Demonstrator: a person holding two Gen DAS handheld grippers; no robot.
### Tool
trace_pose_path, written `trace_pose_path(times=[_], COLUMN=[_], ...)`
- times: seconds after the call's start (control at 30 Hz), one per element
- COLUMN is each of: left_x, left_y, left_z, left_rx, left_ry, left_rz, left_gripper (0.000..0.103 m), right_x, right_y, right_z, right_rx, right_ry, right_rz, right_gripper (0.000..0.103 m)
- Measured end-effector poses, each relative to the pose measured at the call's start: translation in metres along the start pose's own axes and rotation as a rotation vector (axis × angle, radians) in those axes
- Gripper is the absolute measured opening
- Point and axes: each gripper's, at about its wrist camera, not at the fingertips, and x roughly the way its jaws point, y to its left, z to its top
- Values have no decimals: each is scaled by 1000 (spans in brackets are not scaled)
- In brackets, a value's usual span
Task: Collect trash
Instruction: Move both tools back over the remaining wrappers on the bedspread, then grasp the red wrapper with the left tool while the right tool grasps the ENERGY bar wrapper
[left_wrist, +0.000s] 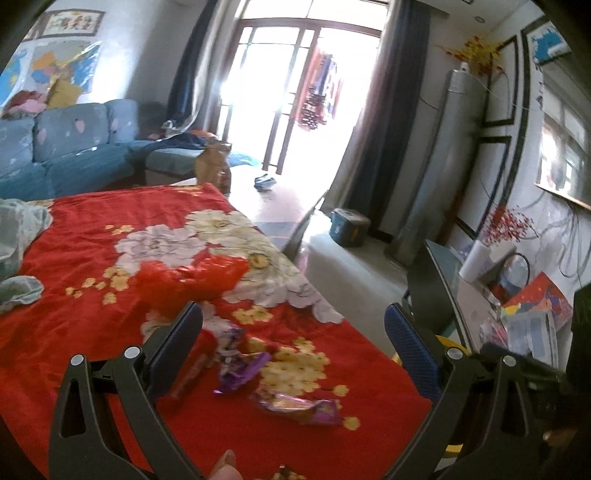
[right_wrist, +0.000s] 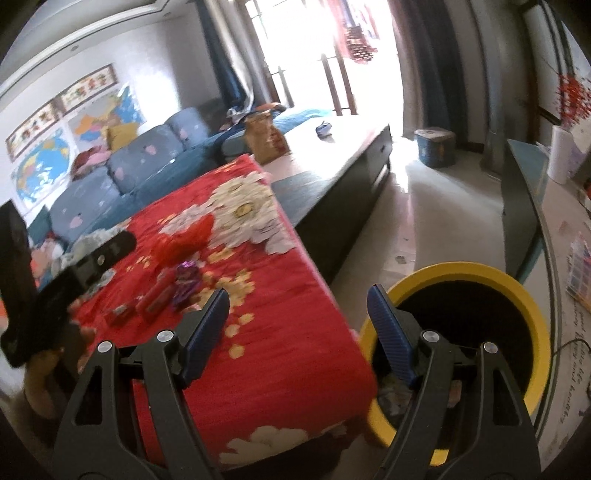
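red floral cloth (left_wrist: 110, 236), purple wrappers (left_wrist: 242, 373), yellow bin (right_wrist: 524, 306)

Daylight floods in from the glass doors (left_wrist: 295, 92) at twelve o'clock, blown out to white glare in both views. The red cloth (right_wrist: 277, 314) looks slightly motion-blurred. Fisheye bending curves walls; corners fall to black.

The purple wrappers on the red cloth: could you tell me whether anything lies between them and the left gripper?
Nothing visible does. The left gripper is open and empty, and the purple wrappers lie exposed on the red cloth, right between its fingers in the left wrist view.
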Motion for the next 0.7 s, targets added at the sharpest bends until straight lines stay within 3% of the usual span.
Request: trace_pose_path(times=[0.7], left_x=[-26], left_y=[110], left_z=[-3], left_rx=[-176], left_ry=[-11], left_rz=[233], left_gripper=[96], right_x=[20], right_y=[95], right_z=[-42], right_rx=[-226], right_ry=[130], right_rz=[158], right_gripper=[69])
